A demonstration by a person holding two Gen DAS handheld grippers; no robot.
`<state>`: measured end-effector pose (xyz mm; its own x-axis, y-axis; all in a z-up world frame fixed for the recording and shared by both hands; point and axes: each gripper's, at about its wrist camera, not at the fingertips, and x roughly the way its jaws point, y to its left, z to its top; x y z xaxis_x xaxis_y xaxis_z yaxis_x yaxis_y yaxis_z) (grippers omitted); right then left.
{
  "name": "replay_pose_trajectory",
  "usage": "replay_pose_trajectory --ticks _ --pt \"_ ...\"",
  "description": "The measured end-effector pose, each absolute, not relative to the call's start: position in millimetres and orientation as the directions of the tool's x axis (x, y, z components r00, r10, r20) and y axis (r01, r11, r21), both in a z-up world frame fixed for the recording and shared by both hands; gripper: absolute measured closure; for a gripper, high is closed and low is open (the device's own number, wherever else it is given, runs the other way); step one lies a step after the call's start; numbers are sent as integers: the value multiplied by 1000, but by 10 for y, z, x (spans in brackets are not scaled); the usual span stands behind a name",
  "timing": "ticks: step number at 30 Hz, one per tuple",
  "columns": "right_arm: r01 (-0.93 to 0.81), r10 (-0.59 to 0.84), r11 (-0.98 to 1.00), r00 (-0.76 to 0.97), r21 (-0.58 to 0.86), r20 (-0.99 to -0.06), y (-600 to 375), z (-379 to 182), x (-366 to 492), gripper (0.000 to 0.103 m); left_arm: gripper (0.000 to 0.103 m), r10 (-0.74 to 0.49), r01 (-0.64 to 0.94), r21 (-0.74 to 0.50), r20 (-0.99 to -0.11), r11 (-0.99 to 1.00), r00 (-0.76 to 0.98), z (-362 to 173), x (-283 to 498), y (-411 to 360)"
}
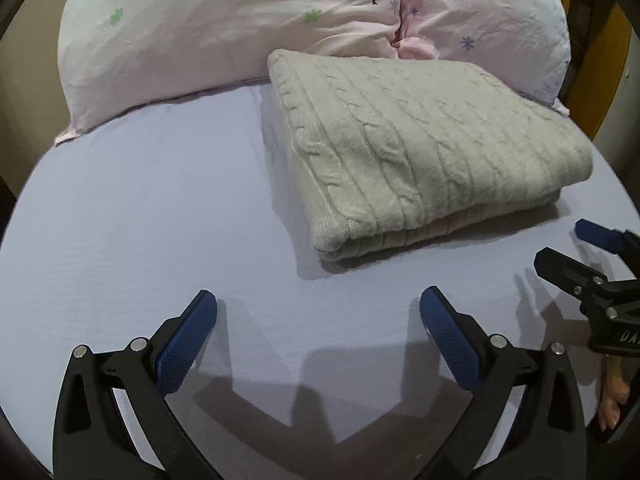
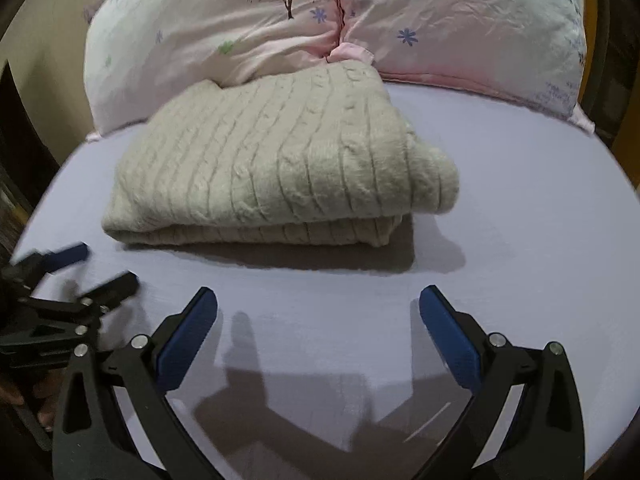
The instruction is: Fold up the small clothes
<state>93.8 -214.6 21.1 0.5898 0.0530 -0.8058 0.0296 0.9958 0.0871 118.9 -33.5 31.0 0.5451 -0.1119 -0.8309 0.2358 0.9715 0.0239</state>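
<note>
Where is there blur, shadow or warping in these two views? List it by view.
Left wrist view: sharp; fisheye bends the bed sheet into a dome; the left gripper casts hard shadows toward the camera. Right wrist view: the left gripper at the edge is motion-blurred; the sweater drops a dark shadow in front.

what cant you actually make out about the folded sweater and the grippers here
- Sweater layers beneath: covered by its top fold, both views.
- Its far edge: tucked against the pillows, right wrist view.
- Right gripper: cut by the frame edge, left wrist view.
- Left gripper: motion-blurred, right wrist view.
</note>
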Motion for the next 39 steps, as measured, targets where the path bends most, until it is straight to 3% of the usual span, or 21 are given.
replay_pose_trajectory --ticks 6,39 --pt "21 1 1000 572 16 -820 -2060 163 916 2 1 -110 232 25 -827 972 551 311 1166 -332" --pt "15 3 1000 571 14 -821 -2070 156 897 2 1 -109 232 27 -827 972 551 298 1182 -330"
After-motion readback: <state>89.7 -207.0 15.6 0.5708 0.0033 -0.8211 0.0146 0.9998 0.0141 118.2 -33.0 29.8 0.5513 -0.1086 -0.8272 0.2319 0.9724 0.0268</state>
